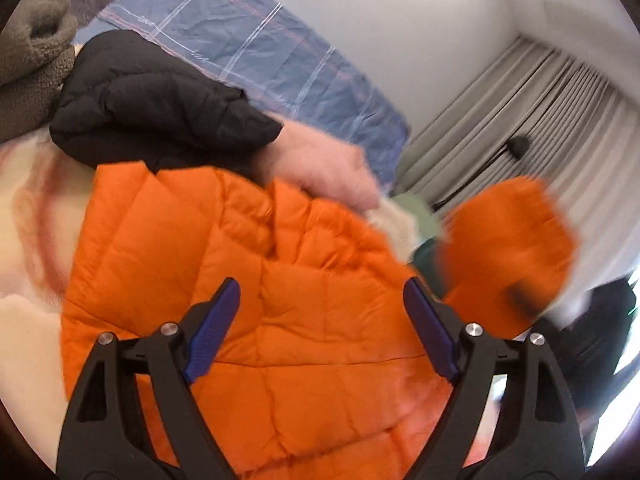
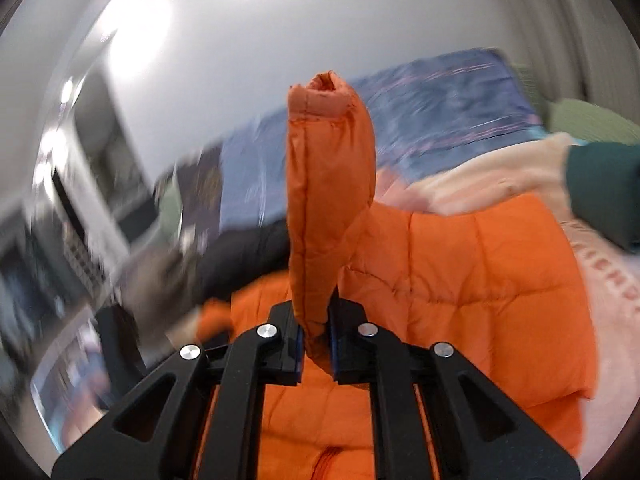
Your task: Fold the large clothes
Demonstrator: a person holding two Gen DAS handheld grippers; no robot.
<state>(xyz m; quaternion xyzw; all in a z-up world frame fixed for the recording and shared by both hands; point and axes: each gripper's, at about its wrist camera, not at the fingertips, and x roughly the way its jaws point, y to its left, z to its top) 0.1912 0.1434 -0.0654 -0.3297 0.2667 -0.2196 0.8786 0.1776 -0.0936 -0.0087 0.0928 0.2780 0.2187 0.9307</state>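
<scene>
Black grippers (image 1: 320,312), blue pads (image 1: 214,330), silver screws; dk-green sleeve (image 2: 604,192).

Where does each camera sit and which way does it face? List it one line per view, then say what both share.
Left wrist view: sits on the left gripper, looks along its open blue-padded fingers down onto the orange jacket on the bed; no hand shows.
Right wrist view: sits on the right gripper, shut on the jacket's sleeve, which stands up towards the wall; no hand shows.
Shared: the orange jacket, the blue plaid bedding and the black jacket.
</scene>
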